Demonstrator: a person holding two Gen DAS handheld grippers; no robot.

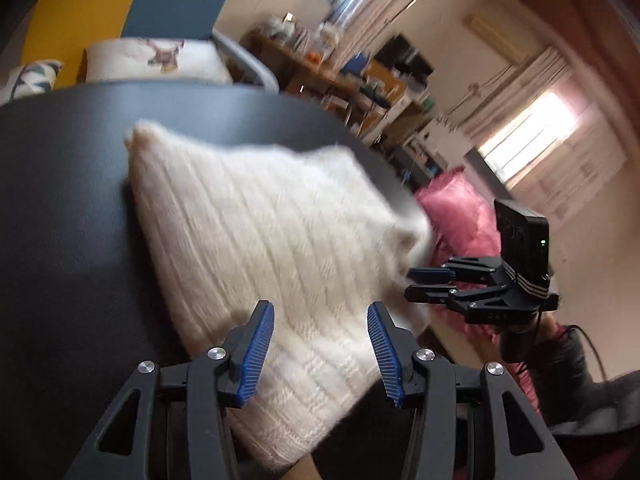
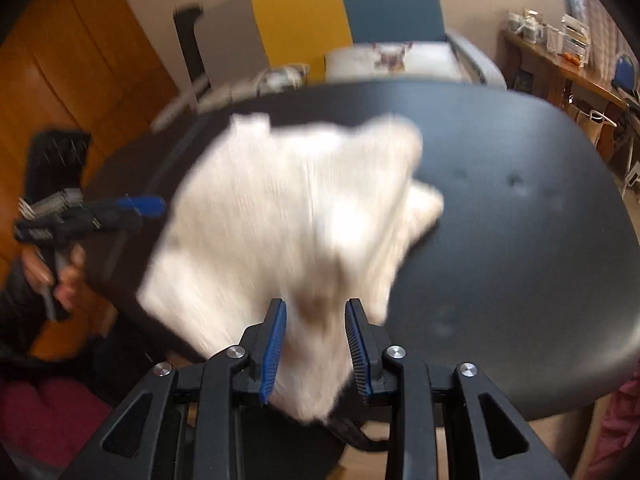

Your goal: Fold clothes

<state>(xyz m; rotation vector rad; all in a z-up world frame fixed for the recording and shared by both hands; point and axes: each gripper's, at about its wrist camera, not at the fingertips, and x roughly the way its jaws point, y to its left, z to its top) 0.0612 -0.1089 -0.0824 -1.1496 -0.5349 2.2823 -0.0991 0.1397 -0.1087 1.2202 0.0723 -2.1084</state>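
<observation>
While the white knitted sweater lies folded on the black table, blurred in both views, the left gripper hangs above its near end, jaws apart and empty. The right gripper seems to stand apart too, cloth between its pads but apparently unpinched.

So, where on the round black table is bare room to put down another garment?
The round black table is bare on the side right of the white knitted sweater in the right wrist view, out to its rim. A narrower bare strip runs behind the sweater toward the blue chair. The near edge is crowded with both grippers.
</observation>
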